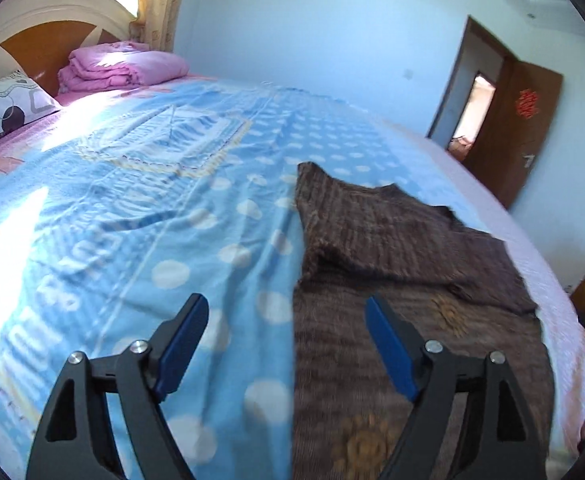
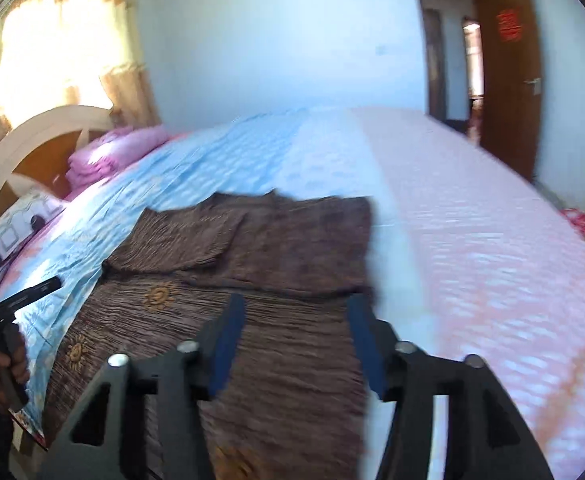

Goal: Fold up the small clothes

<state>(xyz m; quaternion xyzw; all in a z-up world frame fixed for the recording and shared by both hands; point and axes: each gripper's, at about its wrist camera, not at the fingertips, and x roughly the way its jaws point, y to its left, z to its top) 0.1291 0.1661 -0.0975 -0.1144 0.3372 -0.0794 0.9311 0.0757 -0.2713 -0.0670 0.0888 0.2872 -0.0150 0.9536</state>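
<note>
Okay, quick read on where things sit. Brown top (image 1: 392,240) with little sun prints, spread flat on the blue dotted blanket (image 1: 164,208), well away from the headboard (image 1: 44,36). Long axis running across the bed, roughly parallel to the headboard, so one long side edge faces it. Far end already looks doubled over, with a flap lying on top of the rest.

Left gripper (image 1: 286,302): fingers wide apart, nothing in them, hanging right over that headboard-side edge. Half blanket, half brown cloth showing in the gap.

Right gripper (image 2: 297,300): fingers apart too, also empty, above the body of the top on the side away from the headboard, with that far long edge just beside its outer finger. Pretty blurry there, so can't swear to exact contact, but looks clear of the cloth.

Best guess for next move: pinch both long edges near the close end and carry that end lengthwise toward the doubled-over part. Both about equally near, one per edge.
</note>
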